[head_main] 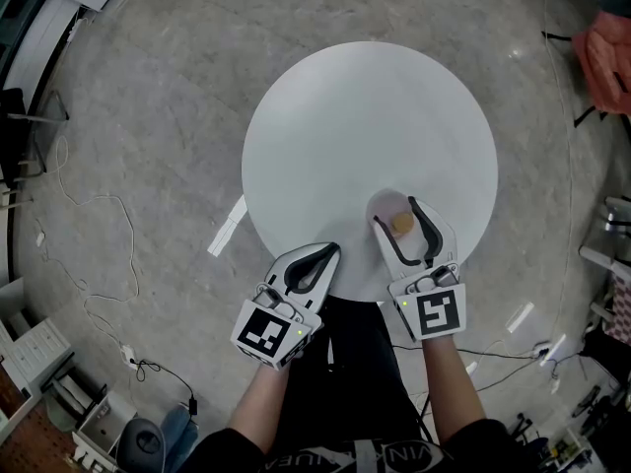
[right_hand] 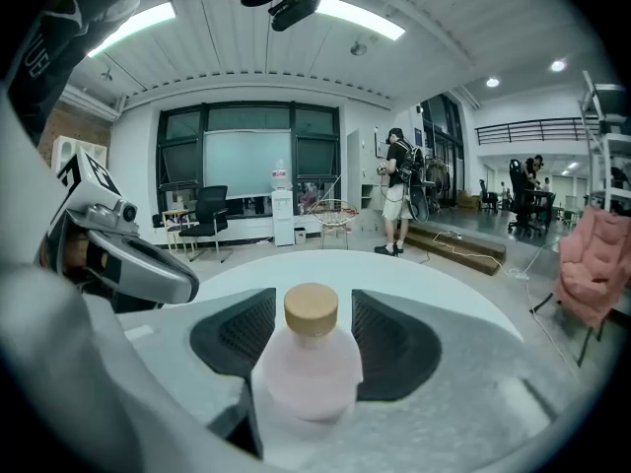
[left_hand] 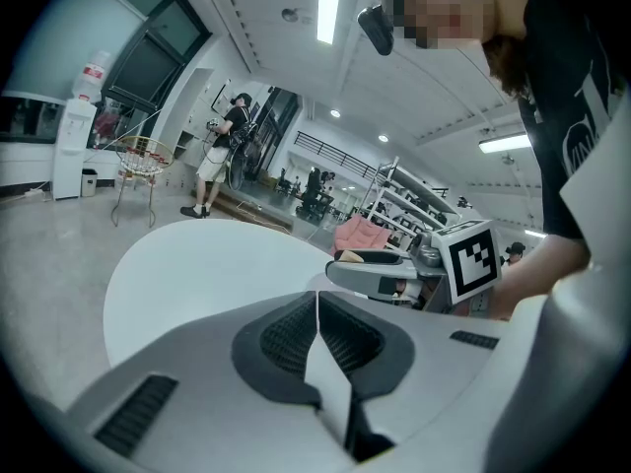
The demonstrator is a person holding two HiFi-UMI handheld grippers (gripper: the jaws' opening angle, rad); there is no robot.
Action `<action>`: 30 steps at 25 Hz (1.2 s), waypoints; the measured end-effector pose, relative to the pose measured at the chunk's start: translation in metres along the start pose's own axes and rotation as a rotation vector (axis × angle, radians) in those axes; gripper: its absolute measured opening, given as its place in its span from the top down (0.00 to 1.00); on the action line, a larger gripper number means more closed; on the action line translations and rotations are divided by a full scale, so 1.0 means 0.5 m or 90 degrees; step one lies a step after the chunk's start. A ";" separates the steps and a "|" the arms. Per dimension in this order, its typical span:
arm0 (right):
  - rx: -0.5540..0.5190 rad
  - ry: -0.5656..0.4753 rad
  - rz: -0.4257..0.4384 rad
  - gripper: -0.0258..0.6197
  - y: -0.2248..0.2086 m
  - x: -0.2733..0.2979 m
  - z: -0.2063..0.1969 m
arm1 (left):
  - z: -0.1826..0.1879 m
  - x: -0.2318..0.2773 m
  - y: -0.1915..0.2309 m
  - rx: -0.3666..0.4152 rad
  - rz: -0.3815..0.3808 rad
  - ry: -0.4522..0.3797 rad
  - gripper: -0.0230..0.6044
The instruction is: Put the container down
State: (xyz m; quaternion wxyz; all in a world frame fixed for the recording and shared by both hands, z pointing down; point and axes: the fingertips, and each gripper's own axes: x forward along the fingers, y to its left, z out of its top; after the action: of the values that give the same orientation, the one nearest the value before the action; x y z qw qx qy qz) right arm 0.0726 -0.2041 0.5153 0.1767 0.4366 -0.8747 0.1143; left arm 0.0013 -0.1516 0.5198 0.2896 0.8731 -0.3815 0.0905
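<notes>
Two tools sit at the desk's near edge. R tool [head_main: 395,211]: jaws spread wide, one on each side of the container [right_hand: 311,368], pads not pressing on it; small gaps show beside its tan cap [right_hand: 311,309]. Container: pale pink, upright, base on the desk [head_main: 365,116], close to the near edge and towards the desk's right side in the head view. L tool [head_main: 333,249]: jaws together, pads meeting, nothing btwn them. Its tips are just over the desk's near edge, beside the R tool but apart from it. Desk is round & white; from the container its top runs wide to the far and left edges. Off the desk's left edge a white strip [head_main: 227,225] lies on the grey floor [head_main: 148,116], which rings the desk on all sides. Past the desk's right edge stands a pink chair [right_hand: 592,264], well apart. Beyond the far edge a person [right_hand: 399,190] stands, also well apart from the desk.
</notes>
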 end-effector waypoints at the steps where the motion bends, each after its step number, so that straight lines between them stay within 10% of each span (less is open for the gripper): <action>1: 0.002 0.003 -0.001 0.61 0.000 -0.004 -0.001 | -0.001 -0.003 -0.001 0.002 0.002 0.000 0.94; 30: 0.046 0.013 -0.053 0.69 0.056 -0.143 -0.012 | 0.003 -0.085 -0.079 0.057 -0.057 -0.012 0.94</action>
State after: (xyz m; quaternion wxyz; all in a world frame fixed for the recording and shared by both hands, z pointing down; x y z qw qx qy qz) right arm 0.0913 -0.1337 0.4903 0.1743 0.4775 -0.8492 0.1429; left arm 0.0002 -0.1048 0.4850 0.2507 0.9021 -0.3404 0.0863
